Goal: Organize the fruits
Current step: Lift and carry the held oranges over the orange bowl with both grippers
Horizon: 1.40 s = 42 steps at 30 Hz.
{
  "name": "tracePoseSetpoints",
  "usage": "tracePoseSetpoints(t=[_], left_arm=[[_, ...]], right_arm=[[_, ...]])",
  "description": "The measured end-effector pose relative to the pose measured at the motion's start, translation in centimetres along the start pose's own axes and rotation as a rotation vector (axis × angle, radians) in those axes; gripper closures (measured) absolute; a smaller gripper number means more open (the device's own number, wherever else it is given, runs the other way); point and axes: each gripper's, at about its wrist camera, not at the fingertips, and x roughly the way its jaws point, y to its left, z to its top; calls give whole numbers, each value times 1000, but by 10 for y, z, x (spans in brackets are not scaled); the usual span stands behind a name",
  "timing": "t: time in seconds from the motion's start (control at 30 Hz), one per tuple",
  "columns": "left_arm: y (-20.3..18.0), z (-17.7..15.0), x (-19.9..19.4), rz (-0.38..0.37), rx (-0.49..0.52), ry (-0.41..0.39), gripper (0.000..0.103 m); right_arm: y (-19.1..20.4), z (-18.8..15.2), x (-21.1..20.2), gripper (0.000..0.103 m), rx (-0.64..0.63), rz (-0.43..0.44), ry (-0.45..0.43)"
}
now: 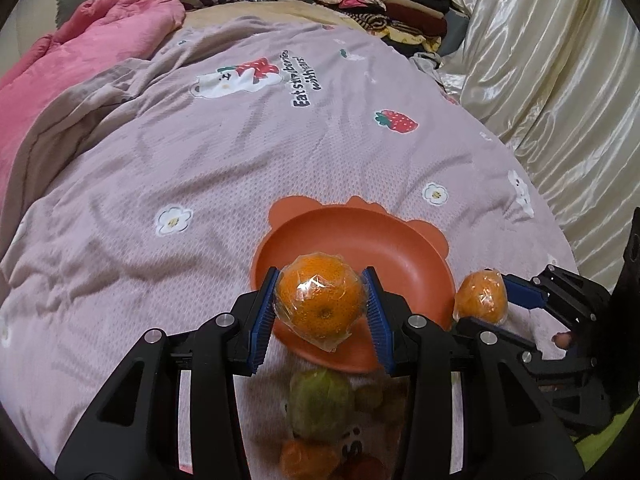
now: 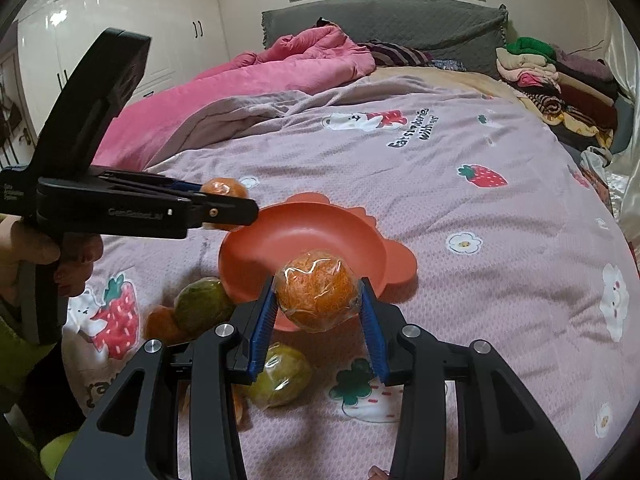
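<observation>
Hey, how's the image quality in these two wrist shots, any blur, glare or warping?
Left wrist view: strong fisheye bending, dark corners; the green fruit below the left gripper is blurred; glare on the wrapped orange. Right wrist view: same warping; sheen on the right gripper's wrapped orange.

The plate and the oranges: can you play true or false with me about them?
1. Each gripper holds a wrapped orange. True: the left gripper holds one orange, the right gripper another orange.
2. The plate is full of fruit. False: it is empty.
3. The plate is blue. False: it is orange-red.
4. Green fruit lies on the blanket near the plate. True.
</observation>
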Motion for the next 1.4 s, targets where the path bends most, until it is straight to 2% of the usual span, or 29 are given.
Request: tracePoseSetpoints(t=[0.6, 1.4], left_arm=[[7, 6, 34, -23, 17, 78, 69], [9, 2, 42, -32, 9, 84, 69]], right_arm=[[6, 9, 28, 64, -72, 24, 58], [10, 5, 43, 64, -85, 19, 101]])
